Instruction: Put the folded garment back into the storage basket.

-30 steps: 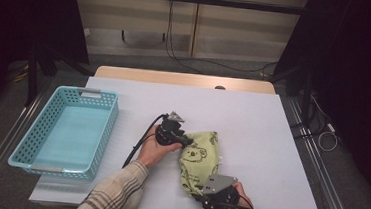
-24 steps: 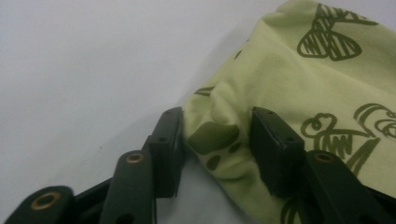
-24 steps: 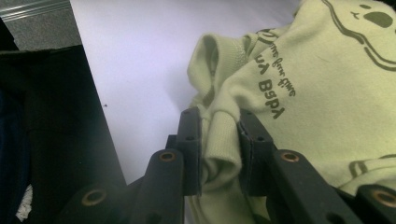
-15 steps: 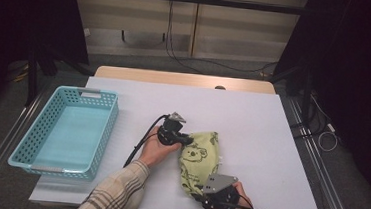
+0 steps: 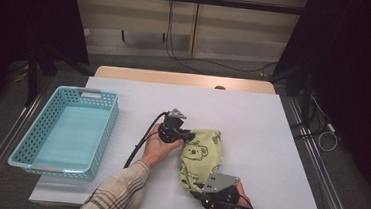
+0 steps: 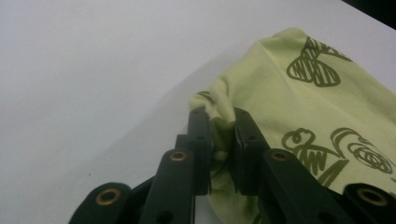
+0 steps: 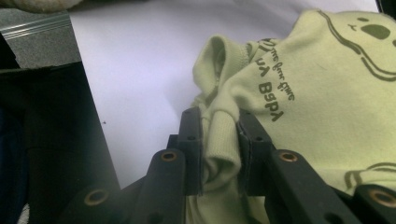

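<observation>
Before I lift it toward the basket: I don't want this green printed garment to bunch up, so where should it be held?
Hold the green garment by its bunched edges at opposite ends, as now: the left gripper has just closed on a fold from the far-left end, the right gripper pinches the thick ribbed hem from the near end. Those rolled edges probably give the pads bulk.

The white table [image 5: 252, 120] is evenly and brightly lit from above while the room around it falls into near black; shadows are soft and short; both gripper views are sharp on the green cloth [image 6: 317, 107], with slightly soft near jaws.
</observation>
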